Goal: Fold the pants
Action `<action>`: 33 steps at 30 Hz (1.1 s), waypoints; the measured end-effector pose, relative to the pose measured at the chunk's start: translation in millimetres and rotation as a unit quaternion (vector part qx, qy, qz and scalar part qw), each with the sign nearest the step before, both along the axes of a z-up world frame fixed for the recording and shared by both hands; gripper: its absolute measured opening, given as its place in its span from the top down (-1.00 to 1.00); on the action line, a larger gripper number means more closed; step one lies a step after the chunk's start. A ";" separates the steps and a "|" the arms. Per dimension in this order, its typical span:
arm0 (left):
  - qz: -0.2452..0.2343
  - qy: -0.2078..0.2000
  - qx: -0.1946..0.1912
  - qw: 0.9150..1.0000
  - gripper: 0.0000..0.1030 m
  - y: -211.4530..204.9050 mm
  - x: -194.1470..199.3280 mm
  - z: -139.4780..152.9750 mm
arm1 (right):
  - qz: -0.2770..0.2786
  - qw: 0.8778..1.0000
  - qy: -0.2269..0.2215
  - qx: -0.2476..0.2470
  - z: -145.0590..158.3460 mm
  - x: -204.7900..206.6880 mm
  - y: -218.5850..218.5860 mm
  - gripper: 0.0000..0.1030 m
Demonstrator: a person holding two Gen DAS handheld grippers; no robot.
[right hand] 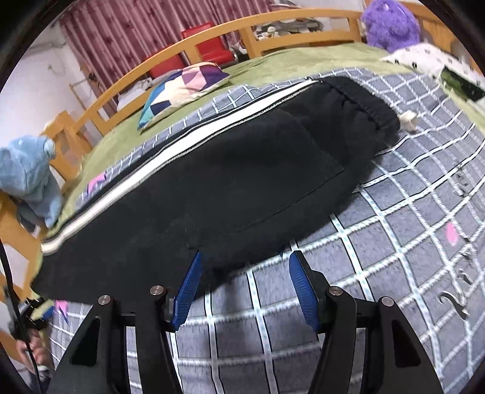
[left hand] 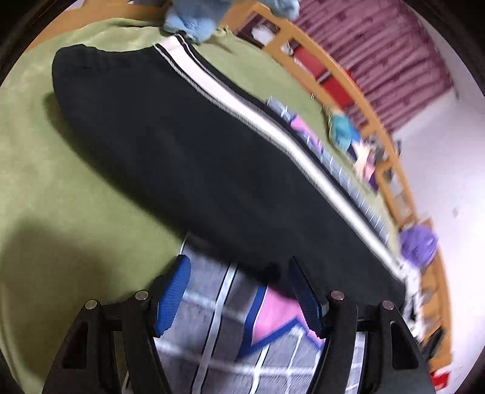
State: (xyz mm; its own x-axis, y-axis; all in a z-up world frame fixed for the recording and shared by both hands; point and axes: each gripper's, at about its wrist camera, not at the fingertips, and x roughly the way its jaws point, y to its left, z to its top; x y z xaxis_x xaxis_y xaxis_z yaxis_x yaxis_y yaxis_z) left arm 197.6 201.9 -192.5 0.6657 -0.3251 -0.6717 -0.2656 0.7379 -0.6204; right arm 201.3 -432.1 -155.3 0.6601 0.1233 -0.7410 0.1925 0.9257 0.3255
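While the pants lie flat: both tongs hang over the near edge with nothing pinched.
Pants: black sweatpants with a white side stripe [right hand: 212, 181], already doubled lengthwise, one leg on the other, stretched from lower left to upper right of the right wrist view; elastic waistband at upper right.
Left wrist view: same pants [left hand: 182, 157] run from upper left to lower right, stripe along the far edge.
Left tongs [left hand: 239, 297]: blue pads spread, nothing between them; pants' edge just ahead of the tips.
Right tongs [right hand: 242, 291]: spread, empty, tips at the near black edge.
Progress: first lengthwise fold looks done; crosswise folds, hem toward waistband, remain by my judgement.
Under the pants: grey quilt with white grid lines [right hand: 394, 242] over a green bedspread [left hand: 60, 181].
Around: patchwork cushion [right hand: 185, 88], light blue plush toy [right hand: 30, 178], purple plush toy [right hand: 391, 24], wooden bed rail [right hand: 127, 81].
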 end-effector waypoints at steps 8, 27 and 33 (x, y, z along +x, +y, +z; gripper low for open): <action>0.033 -0.014 -0.024 0.999 -0.23 17.5 47.7 -10.2 | -0.039 0.996 0.005 0.081 -30.8 55.5 -37.0 -0.14; -0.008 -0.042 0.035 0.998 0.81 4.2 12.4 93.7 | -0.046 0.995 -0.069 0.054 90.1 31.7 -67.1 0.84; -0.031 0.019 0.068 0.997 0.80 -6.3 -61.4 51.7 | -0.003 1.000 -0.007 0.006 64.2 -55.0 -62.0 0.78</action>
State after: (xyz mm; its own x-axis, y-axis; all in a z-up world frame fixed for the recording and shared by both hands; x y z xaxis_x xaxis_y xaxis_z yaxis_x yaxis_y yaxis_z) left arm 136.2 195.6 -140.8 0.6209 -0.2685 -0.7365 -0.2376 0.8308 -0.5033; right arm 146.3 -494.2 -91.1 0.6712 0.1283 -0.7301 0.1929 0.9207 0.3392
